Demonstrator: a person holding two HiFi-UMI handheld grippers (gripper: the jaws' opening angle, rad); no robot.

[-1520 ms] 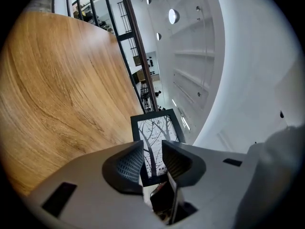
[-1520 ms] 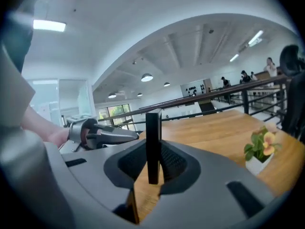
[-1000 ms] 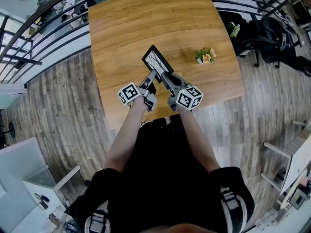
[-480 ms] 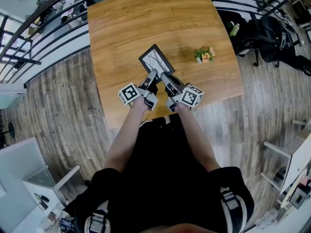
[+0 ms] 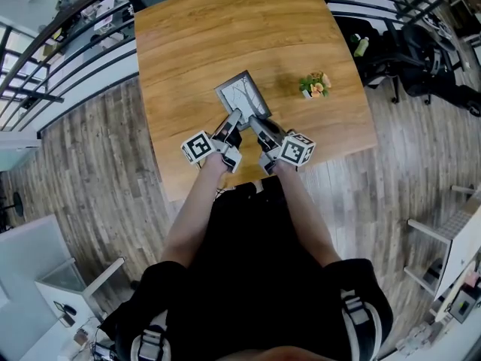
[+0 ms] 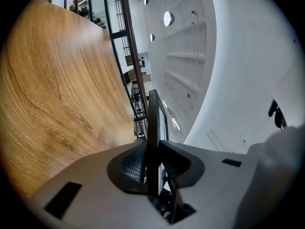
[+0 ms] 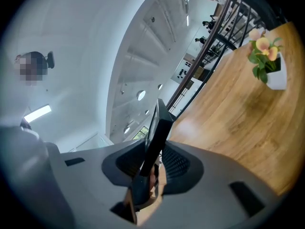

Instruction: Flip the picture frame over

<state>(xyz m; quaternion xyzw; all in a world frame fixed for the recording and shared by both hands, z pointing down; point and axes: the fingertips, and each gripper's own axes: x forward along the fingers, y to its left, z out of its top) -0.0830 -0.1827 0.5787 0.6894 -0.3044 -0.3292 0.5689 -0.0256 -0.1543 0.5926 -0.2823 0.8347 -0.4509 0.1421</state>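
Observation:
The black picture frame shows its pale picture side to the head view, over the middle of the wooden table. Both grippers reach its near edge. My left gripper has just been closing, and in its own view the pads of the left gripper press on the frame, seen edge-on. My right gripper has just been opening. In the right gripper view the frame leans loosely between the parted jaws of the right gripper.
A small potted flower stands on the table to the right of the frame, also in the right gripper view. A dark railing runs past the table's left side. Dark chairs stand on the floor at the right.
The frame has turned from standing steeply on edge to showing its picture face broadly upward. The right gripper rolled with it. Both hands stayed at the frame's near edge.

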